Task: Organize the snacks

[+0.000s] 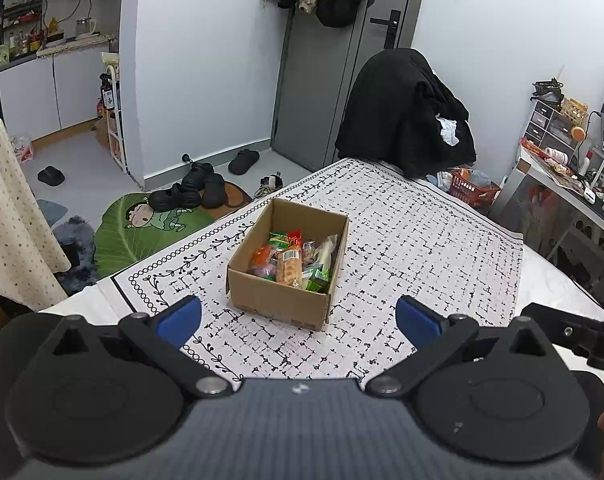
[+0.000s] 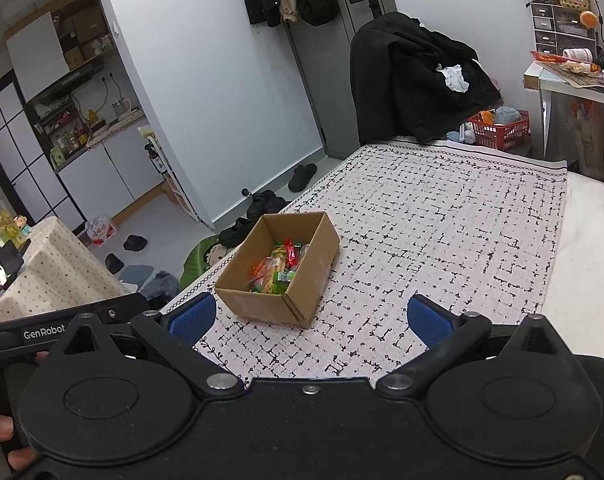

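— While both claws hang over the near edge of the worktop (image 1: 550, 280), where do the snacks sit?

— All in the cardboard box (image 1: 280, 300), which stands on the patterned cloth (image 1: 422, 240) toward its left border. Snack packets (image 1: 292, 260) are heaped inside: an orange-filled clear one on top, green and red wrappers around it.

— And the left claw (image 1: 298, 316)?

— Its blue pads are spread wide, holding nothing, short of the box's near wall.

— The right claw (image 2: 312, 314)?

— Same: fingers apart, nothing between them. From its view the box (image 2: 278, 304) lies ahead and a little left, one corner pointing at the camera, the packets (image 2: 280, 268) showing above the rim.

— Anything else nearby?

— A chair draped in black clothing (image 1: 406, 116) stands at the far end of the cloth, a red basket (image 2: 498, 128) just beside it, and dark shoes (image 1: 190, 190) lie on the floor to the left.
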`<state>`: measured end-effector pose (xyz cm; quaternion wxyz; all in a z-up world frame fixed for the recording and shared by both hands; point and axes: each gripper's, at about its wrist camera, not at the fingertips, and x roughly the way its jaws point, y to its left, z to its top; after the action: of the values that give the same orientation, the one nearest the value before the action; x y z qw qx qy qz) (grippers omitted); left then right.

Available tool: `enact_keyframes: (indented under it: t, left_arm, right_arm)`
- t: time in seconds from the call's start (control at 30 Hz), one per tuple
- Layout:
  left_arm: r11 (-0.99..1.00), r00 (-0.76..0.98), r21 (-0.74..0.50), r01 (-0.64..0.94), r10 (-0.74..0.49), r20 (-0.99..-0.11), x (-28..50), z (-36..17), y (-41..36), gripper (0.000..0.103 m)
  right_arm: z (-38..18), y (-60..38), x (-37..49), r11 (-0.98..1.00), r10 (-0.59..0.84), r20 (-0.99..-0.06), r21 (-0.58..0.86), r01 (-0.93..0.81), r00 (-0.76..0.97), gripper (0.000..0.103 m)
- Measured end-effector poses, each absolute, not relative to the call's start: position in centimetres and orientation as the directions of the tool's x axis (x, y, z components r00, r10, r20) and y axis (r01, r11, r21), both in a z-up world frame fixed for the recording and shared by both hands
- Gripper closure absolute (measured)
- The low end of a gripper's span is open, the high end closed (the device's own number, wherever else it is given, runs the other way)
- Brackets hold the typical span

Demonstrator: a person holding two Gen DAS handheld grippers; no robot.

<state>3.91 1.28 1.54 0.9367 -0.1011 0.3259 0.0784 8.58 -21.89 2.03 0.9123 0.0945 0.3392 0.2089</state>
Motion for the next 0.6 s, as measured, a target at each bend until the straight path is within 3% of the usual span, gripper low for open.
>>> enact_keyframes:
  t: [0.6]
  left_arm:
    - [0.967,0.776,-0.142,-0.210,0.077,-0.626,3.84,1.51,1.37,0.000]
  right_arm:
    - [2.14,-21.78,8.62,0.896,0.443,-0.582,0.302,-0.325,0.682,0.000]
